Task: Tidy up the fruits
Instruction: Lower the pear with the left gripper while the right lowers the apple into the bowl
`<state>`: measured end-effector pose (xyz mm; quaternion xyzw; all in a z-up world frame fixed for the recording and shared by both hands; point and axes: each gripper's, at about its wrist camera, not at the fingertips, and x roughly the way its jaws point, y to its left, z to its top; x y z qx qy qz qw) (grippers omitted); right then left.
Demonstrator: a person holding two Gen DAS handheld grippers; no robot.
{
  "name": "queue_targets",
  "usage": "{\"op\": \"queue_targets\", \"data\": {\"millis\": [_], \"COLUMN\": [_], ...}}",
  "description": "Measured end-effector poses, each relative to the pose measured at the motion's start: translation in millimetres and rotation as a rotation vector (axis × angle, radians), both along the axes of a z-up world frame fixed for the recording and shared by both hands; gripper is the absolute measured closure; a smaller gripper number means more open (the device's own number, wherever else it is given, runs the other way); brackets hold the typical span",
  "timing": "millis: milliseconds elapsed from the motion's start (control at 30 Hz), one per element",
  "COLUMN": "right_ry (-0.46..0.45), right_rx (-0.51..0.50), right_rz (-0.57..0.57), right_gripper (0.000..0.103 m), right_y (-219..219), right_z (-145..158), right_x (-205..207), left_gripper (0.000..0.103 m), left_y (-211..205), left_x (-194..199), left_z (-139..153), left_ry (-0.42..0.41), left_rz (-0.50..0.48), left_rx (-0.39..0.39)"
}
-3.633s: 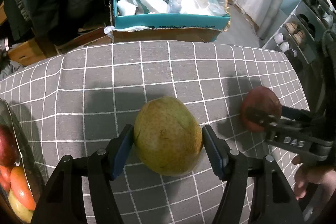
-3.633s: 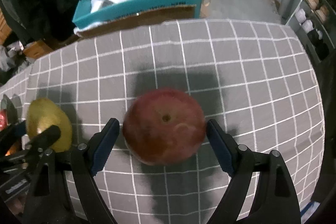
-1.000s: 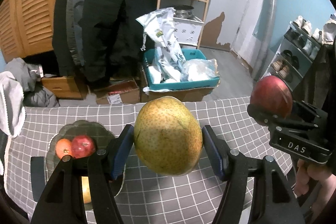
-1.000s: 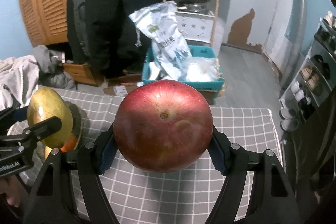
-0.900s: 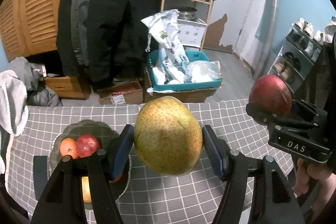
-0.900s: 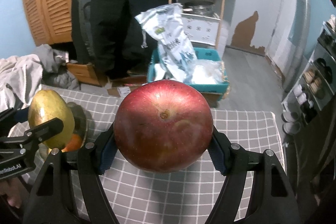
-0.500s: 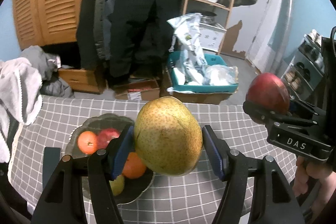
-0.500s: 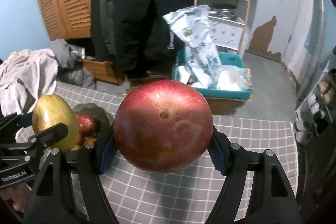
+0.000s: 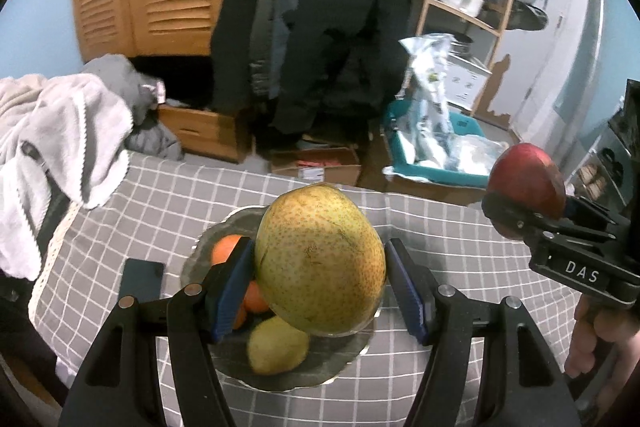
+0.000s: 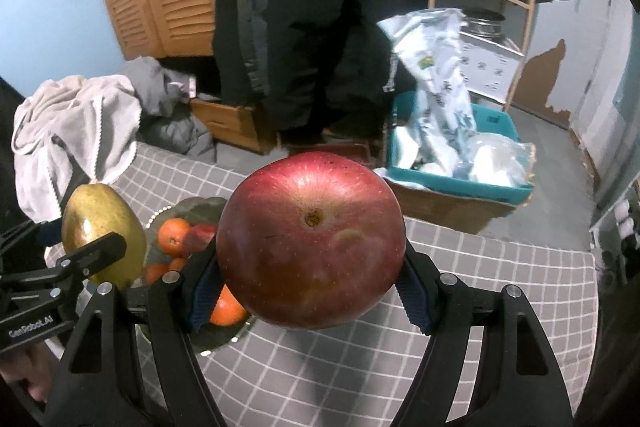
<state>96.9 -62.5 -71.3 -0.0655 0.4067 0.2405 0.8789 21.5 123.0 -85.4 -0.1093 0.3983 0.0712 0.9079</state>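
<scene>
The left gripper (image 9: 320, 291) is clamped on a large pear (image 9: 320, 259), yellow-green with fine brown speckles and a russet blush toward its top, held in the air directly above the glass fruit dish (image 9: 344, 367). The dish, scalloped at its rim, sits on the desk's grey checked cloth (image 9: 460, 239) and holds oranges (image 9: 226, 249) and a smaller yellow pear (image 9: 276, 351). The right gripper (image 10: 308, 291) grips a round red apple (image 10: 312, 239), glossy, pale-flecked, with a scuffed patch near its dimple, held in the air to the right of the dish.
</scene>
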Motion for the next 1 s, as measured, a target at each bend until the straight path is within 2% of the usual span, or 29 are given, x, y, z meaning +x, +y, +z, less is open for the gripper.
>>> {"op": "queue_targets", "data": {"millis": [533, 1000], "right_ry": [0.094, 0.191], "right_rx": [-0.007, -0.084], "right_rz": [0.09, 0.131], "right_gripper": [0.028, 0.028], "right_y": [64.8, 98.3], "right_z": [-42.7, -99.3], "right_x": [17.4, 29.6], "left_gripper": [0.035, 0.035], "left_y": [52.7, 64.3], "left_x": [2.2, 17.3], "left_z": [-50.2, -102.0], "left_ry": [0.098, 0.19], "left_rz": [0.095, 0.117], "left_rx": [-0.027, -0.058]}}
